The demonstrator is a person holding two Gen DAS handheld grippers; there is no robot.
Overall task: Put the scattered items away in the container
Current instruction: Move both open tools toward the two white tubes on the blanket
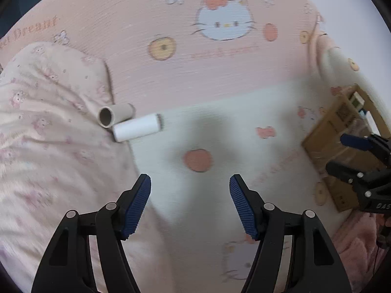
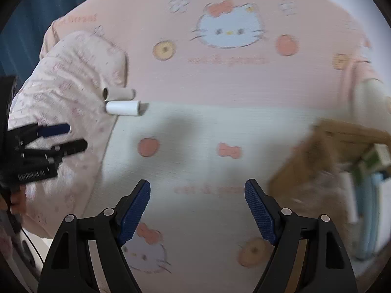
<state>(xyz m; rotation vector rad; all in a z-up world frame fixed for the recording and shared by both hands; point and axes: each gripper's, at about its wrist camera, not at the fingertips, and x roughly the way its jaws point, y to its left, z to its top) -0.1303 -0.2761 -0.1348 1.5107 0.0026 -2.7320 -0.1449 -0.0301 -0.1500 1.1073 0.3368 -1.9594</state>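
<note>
We hold the left gripper (image 1: pixel 190 183) and right gripper (image 2: pixel 197 187) wide apart, both empty; the white tube (image 1: pixel 137 127) and brown tube (image 1: pixel 114 115) lie ahead-left, cardboard box (image 1: pixel 327 144) right

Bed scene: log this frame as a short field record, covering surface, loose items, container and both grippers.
surface: printed bedsheet, pillow on the left
loose items: brown tube and white tube, side by side at the pillow's edge
container: cardboard box on the right, some items already inside
left gripper: open, empty
right gripper: open, empty, near the box
</note>
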